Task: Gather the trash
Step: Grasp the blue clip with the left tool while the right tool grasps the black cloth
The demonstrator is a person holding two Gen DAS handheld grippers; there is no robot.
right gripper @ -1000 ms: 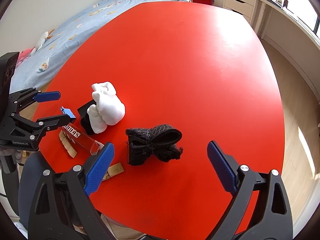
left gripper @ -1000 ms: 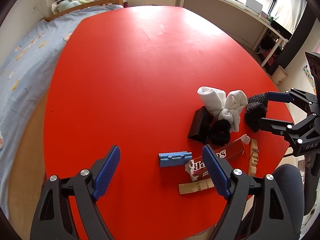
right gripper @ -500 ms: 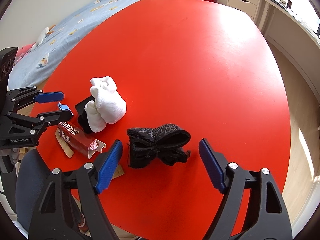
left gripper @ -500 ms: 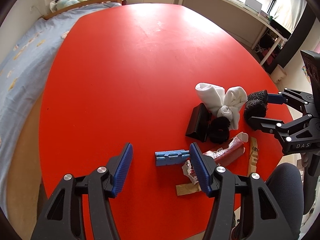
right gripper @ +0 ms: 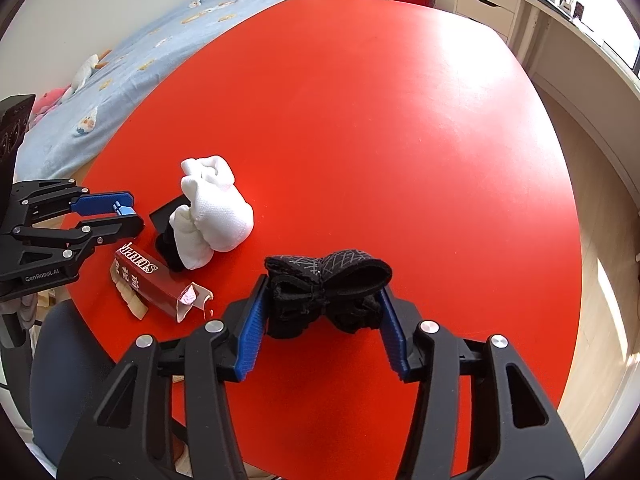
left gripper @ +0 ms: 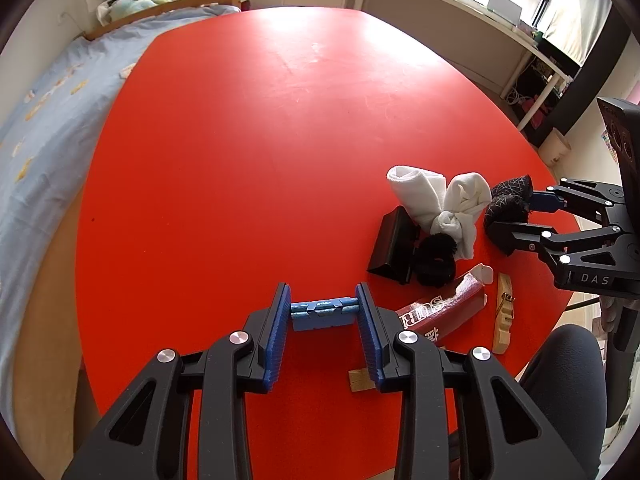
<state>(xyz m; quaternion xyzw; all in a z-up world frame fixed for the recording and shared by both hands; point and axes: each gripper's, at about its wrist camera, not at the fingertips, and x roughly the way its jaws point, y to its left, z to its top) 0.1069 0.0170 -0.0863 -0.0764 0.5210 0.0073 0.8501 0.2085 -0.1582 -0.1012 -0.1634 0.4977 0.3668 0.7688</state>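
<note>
Both wrist views look steeply down, close over the red table, sharing the white socks

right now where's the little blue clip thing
In the left wrist view, the blue clip lies on the red table between the closing left gripper's fingers, left of the red carton.

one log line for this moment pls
left tongs: closing on blue block | right tongs: closing on black sock bundle | both on red table
</note>
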